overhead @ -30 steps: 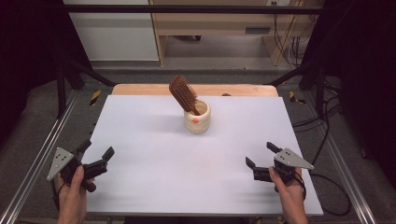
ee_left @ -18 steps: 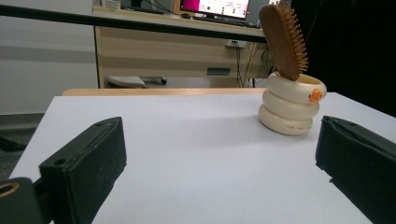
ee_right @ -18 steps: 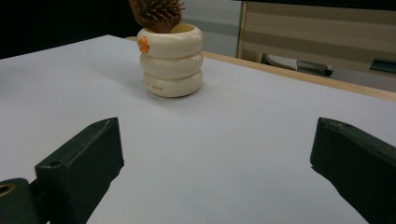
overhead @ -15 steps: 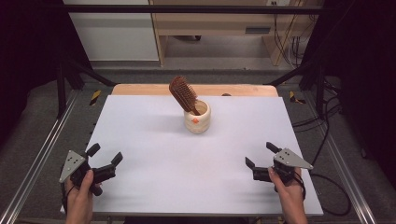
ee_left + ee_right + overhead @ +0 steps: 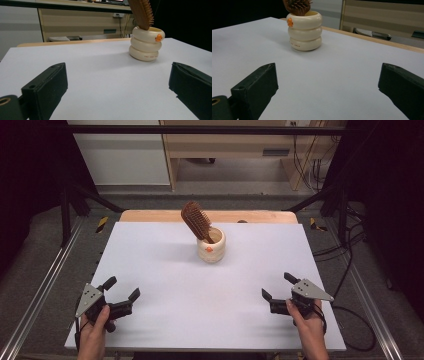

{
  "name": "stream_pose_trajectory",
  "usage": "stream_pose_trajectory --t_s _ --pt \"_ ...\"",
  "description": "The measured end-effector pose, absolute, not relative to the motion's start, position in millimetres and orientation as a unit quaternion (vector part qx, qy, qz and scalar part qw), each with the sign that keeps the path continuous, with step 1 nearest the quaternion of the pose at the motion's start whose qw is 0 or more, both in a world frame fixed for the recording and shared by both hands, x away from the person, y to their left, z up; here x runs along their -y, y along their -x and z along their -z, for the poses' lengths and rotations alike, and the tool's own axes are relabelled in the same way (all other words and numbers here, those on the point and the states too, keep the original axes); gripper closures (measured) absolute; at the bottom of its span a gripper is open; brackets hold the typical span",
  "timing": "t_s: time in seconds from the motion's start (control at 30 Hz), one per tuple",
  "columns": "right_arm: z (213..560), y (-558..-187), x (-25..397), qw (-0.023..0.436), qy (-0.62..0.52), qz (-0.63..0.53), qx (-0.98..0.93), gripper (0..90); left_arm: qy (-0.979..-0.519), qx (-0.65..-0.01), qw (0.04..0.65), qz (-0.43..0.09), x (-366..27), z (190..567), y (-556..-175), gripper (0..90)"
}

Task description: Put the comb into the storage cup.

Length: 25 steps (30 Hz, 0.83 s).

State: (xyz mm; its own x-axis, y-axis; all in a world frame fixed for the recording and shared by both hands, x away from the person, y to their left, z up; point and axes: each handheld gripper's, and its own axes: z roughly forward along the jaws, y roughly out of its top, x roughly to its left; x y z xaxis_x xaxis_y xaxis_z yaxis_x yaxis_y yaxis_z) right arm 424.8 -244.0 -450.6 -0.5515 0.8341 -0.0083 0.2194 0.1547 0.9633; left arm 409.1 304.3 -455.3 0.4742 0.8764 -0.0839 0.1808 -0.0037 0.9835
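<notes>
A cream, ribbed ceramic cup of three stacked rings (image 5: 211, 245) is seen standing upright toward the far middle of the white rectangular table top (image 5: 165, 270), and a brown wooden hairbrush (image 5: 196, 221) is held in it, handle down, its head tilted toward the left in the high view. Both hand-held grippers are shown there near the front edge, well apart from the cup: the left gripper (image 5: 122, 290) at the left front corner and the right gripper (image 5: 278, 286) at the right front, each gripped by a hand. The jaws of each are spread wide with nothing between them.

In the left gripper view, the cup (image 5: 146, 44) is placed to the right of centre beyond the black jaws, and a small orange mark on its top ring is made out at the right side; the bristles of the brush (image 5: 142, 12) are seen in profile. In the right gripper view, the cup (image 5: 304, 30) is set to the left, the orange mark faces left, and only the lower end of the brush head (image 5: 297, 6) is caught at the top edge.
</notes>
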Motion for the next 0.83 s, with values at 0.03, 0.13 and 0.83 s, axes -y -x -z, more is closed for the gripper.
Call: stream_pose_trajectory --t_s 0.03,0.13,0.83 --pt "450.9 -425.1 243.9 0.289 -0.374 -0.531 -0.703 2.7 -0.64 -0.412 0.573 -0.303 -303.5 455.8 -409.3 2.3" --pt "452.2 -426.6 243.1 0.288 -0.375 -0.529 -0.705 2.7 -0.642 -0.405 0.576 -0.303 -301.0 456.7 -409.8 2.3" --pt "456.9 -435.0 221.7 0.284 -0.368 -0.524 -0.714 3.7 -0.613 -0.394 0.617 -0.299 -300.8 451.1 -411.8 2.1"
